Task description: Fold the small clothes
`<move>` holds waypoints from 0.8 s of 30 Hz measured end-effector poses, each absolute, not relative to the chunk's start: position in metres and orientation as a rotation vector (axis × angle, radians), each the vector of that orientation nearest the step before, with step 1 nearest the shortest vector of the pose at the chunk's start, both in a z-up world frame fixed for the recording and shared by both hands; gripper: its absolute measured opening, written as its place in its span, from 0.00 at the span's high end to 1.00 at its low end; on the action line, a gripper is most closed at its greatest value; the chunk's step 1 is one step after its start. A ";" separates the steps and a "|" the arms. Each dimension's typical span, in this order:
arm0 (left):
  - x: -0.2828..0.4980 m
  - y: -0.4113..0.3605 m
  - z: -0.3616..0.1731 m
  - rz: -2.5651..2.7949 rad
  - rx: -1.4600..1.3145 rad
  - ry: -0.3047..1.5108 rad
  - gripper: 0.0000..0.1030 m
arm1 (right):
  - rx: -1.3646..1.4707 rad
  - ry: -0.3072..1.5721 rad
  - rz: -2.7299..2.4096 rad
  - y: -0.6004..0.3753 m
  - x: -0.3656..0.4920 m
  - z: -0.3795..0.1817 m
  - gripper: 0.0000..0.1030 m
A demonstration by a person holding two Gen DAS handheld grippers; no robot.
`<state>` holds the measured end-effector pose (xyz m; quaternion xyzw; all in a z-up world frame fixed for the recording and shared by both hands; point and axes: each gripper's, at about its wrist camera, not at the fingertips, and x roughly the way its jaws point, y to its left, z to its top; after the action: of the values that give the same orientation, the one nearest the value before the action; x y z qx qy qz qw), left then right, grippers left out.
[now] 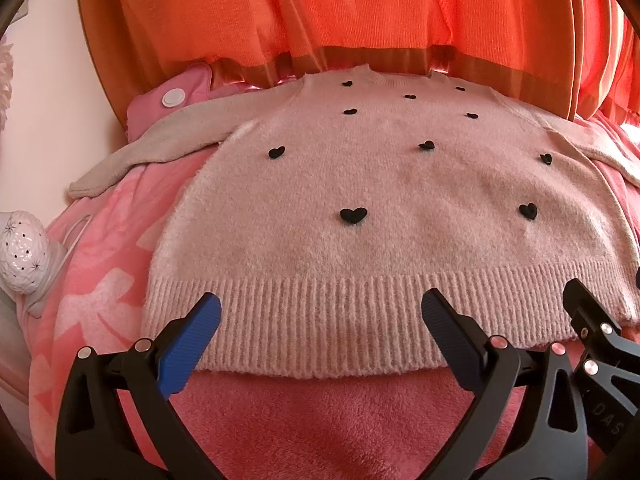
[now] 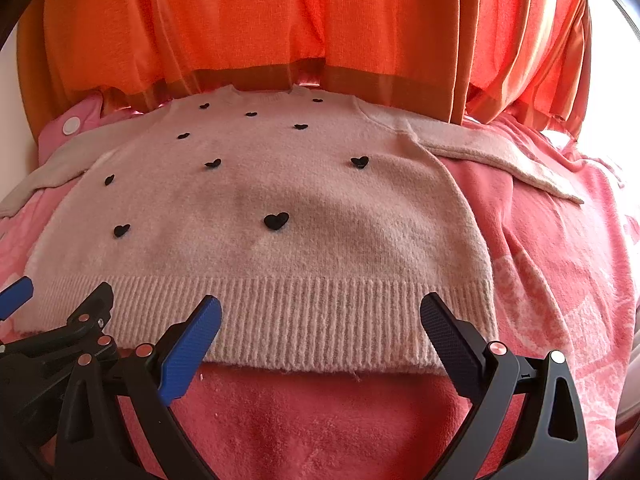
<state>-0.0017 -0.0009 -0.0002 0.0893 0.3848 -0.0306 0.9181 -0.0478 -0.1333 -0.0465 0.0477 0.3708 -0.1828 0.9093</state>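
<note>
A small pale pink fuzzy sweater [image 1: 380, 184] with black hearts lies flat and face up on a pink blanket [image 1: 320, 412], sleeves spread to both sides, ribbed hem nearest me. It also shows in the right wrist view [image 2: 260, 188]. My left gripper [image 1: 320, 312] is open and empty, its blue-padded fingertips [image 1: 208, 312] just above the hem on the left half. My right gripper [image 2: 320, 312] is open and empty over the hem's right half. Each gripper shows at the edge of the other's view.
Orange curtains [image 1: 360, 12] hang right behind the sweater's collar. A pink object with a white round button [image 1: 174, 96] lies at the far left. A white perforated lamp [image 1: 22, 256] with a cord stands at the left edge.
</note>
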 end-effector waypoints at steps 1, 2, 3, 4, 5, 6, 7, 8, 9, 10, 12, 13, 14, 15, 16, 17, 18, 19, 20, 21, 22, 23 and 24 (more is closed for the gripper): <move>-0.002 -0.001 0.000 -0.063 0.183 0.791 0.05 | 0.098 0.765 -0.376 -0.134 -0.048 -0.047 0.05; -0.003 -0.001 0.000 -0.063 0.184 0.791 0.05 | 0.099 0.766 -0.376 -0.134 -0.048 -0.047 0.05; -0.003 -0.002 -0.001 -0.063 0.184 0.791 0.05 | 0.099 0.766 -0.376 -0.134 -0.048 -0.047 0.05; -0.003 -0.002 -0.001 -0.063 0.184 0.790 0.05 | 0.099 0.765 -0.376 -0.134 -0.048 -0.047 0.05; -0.003 -0.002 -0.001 -0.063 0.185 0.790 0.05 | 0.099 0.765 -0.376 -0.133 -0.048 -0.047 0.05; -0.003 -0.002 -0.001 -0.062 0.185 0.789 0.05 | 0.098 0.765 -0.377 -0.133 -0.048 -0.047 0.05; -0.003 -0.002 -0.001 -0.062 0.185 0.789 0.05 | 0.098 0.765 -0.377 -0.134 -0.048 -0.047 0.05; -0.003 -0.002 -0.001 -0.061 0.185 0.789 0.05 | 0.099 0.765 -0.376 -0.134 -0.048 -0.047 0.05; -0.003 -0.002 -0.001 -0.061 0.185 0.789 0.05 | 0.099 0.765 -0.376 -0.134 -0.048 -0.047 0.05; -0.003 -0.001 -0.001 -0.062 0.184 0.789 0.05 | 0.098 0.765 -0.377 -0.134 -0.048 -0.047 0.05; -0.003 -0.002 -0.002 -0.060 0.186 0.788 0.05 | 0.098 0.765 -0.377 -0.134 -0.048 -0.047 0.05; -0.003 -0.002 -0.002 -0.061 0.185 0.788 0.05 | 0.099 0.765 -0.377 -0.134 -0.048 -0.047 0.05; -0.003 -0.002 -0.002 -0.061 0.185 0.788 0.05 | 0.099 0.765 -0.377 -0.134 -0.048 -0.047 0.05; -0.003 -0.002 -0.002 -0.061 0.185 0.788 0.05 | 0.098 0.765 -0.377 -0.134 -0.048 -0.047 0.05; -0.003 -0.002 -0.002 -0.061 0.185 0.788 0.05 | 0.098 0.765 -0.377 -0.134 -0.048 -0.047 0.05; -0.003 -0.002 -0.002 -0.061 0.185 0.788 0.05 | 0.098 0.765 -0.377 -0.134 -0.048 -0.047 0.05; -0.003 -0.002 -0.002 -0.061 0.186 0.788 0.05 | 0.098 0.765 -0.377 -0.134 -0.048 -0.047 0.05; -0.004 -0.002 -0.002 -0.061 0.186 0.788 0.05 | 0.098 0.766 -0.377 -0.134 -0.048 -0.047 0.05; -0.004 -0.002 -0.002 -0.061 0.186 0.788 0.05 | 0.099 0.766 -0.377 -0.134 -0.048 -0.048 0.05; -0.004 -0.002 -0.002 -0.060 0.186 0.788 0.05 | 0.098 0.766 -0.377 -0.134 -0.048 -0.048 0.05; -0.004 -0.002 -0.002 -0.060 0.187 0.787 0.05 | 0.098 0.766 -0.378 -0.134 -0.048 -0.048 0.05; -0.004 -0.002 -0.002 -0.060 0.187 0.787 0.05 | 0.098 0.765 -0.378 -0.134 -0.048 -0.048 0.05; -0.004 -0.002 -0.002 -0.061 0.186 0.787 0.05 | 0.098 0.765 -0.378 -0.134 -0.048 -0.048 0.05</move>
<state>-0.0040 -0.0016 -0.0024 0.0904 0.3828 -0.0297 0.9189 -0.0484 -0.1341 -0.0476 0.0476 0.3711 -0.1831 0.9091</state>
